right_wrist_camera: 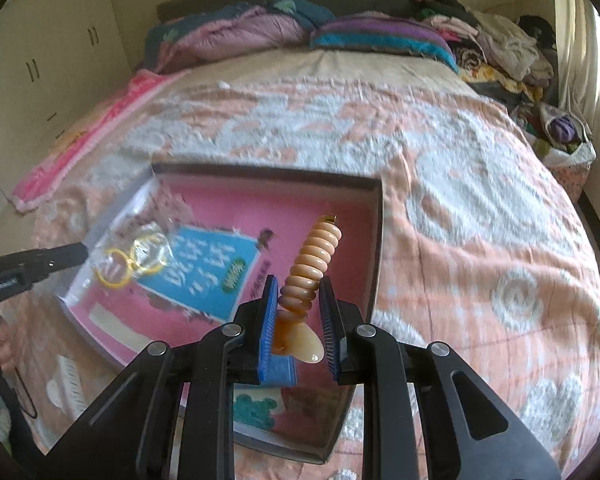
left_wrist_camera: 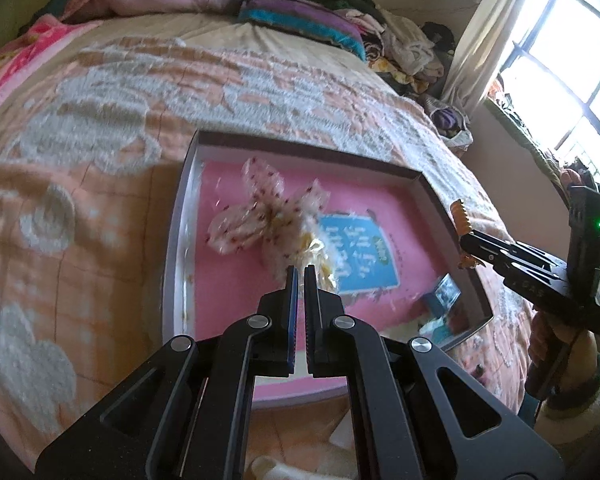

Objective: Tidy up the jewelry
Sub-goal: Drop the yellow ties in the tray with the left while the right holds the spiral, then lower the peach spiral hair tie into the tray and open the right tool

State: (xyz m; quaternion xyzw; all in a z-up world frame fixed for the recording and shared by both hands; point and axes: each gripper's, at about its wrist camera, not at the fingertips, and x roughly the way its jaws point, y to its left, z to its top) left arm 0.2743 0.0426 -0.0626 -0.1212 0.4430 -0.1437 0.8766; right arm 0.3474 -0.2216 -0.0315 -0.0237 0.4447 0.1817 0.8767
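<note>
Left wrist view, left to right: patterned bedspread (left_wrist_camera: 80,152) on the bed, then shallow box (left_wrist_camera: 180,216) with pink bottom. Left tool (left_wrist_camera: 301,276) clenched on clear plastic bag (left_wrist_camera: 268,216), hanging over the box. Probably light, limp and crinkly, apt to slip or swing; best pinched at the gathered neck, as now. Blue card (left_wrist_camera: 360,256) flat on the box floor beneath. Further right, right tool (left_wrist_camera: 466,236), carried by a hand (left_wrist_camera: 556,344), above the box's right edge.

Right wrist view, left to right: bag (right_wrist_camera: 136,248) showing yellow rings (right_wrist_camera: 116,268) inside, thin and likely easy to scatter if spilled. Box (right_wrist_camera: 376,240) below; blue card (right_wrist_camera: 204,268) on its floor. Right tool (right_wrist_camera: 299,300) clamped on ribbed amber hair clip (right_wrist_camera: 314,256), held near its lower end, the rest standing up between the pads. Seems stiff, smooth, maybe brittle. Nothing in the way except the box walls and each tool's reach. Pillows (right_wrist_camera: 260,28) and heaped clothes (right_wrist_camera: 500,48) well apart, at the bed's far end.
</note>
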